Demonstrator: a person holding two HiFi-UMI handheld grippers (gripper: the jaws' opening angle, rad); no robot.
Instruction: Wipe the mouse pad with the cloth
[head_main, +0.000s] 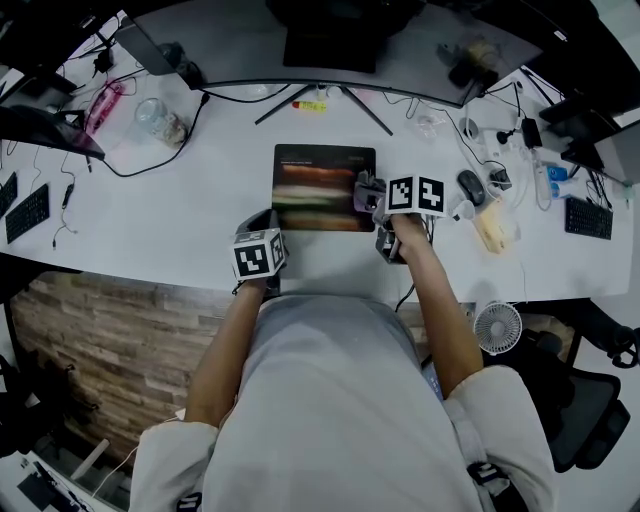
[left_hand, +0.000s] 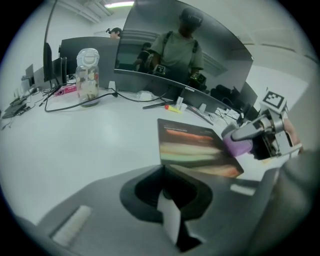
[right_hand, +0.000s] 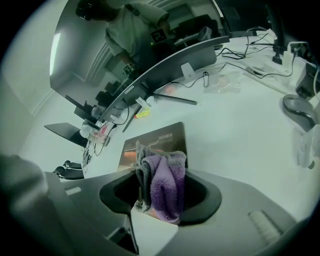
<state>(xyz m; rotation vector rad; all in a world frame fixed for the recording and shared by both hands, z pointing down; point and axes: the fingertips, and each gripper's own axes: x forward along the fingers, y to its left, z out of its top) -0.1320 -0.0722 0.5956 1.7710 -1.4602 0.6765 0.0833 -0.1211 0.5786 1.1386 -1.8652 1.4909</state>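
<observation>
The dark mouse pad (head_main: 318, 172) with coloured streaks lies flat on the white desk (head_main: 170, 215) in front of the monitor. My right gripper (head_main: 370, 194) is shut on a bunched purple and grey cloth (right_hand: 165, 184), which sits at the pad's right edge (left_hand: 239, 146). In the right gripper view the cloth fills the jaws (right_hand: 157, 172) and the pad (right_hand: 162, 137) lies just beyond. My left gripper (head_main: 268, 222) is at the pad's near-left corner. In the left gripper view its jaws (left_hand: 164, 172) stand closed where that corner (left_hand: 165, 162) runs into them.
A curved monitor (head_main: 330, 40) on a two-legged stand spans the back. A glass jar (head_main: 160, 120) and cables lie at the back left. A mouse (head_main: 471, 186) and a keyboard (head_main: 588, 217) are to the right, and a small fan (head_main: 497, 326) stands below the desk's front edge.
</observation>
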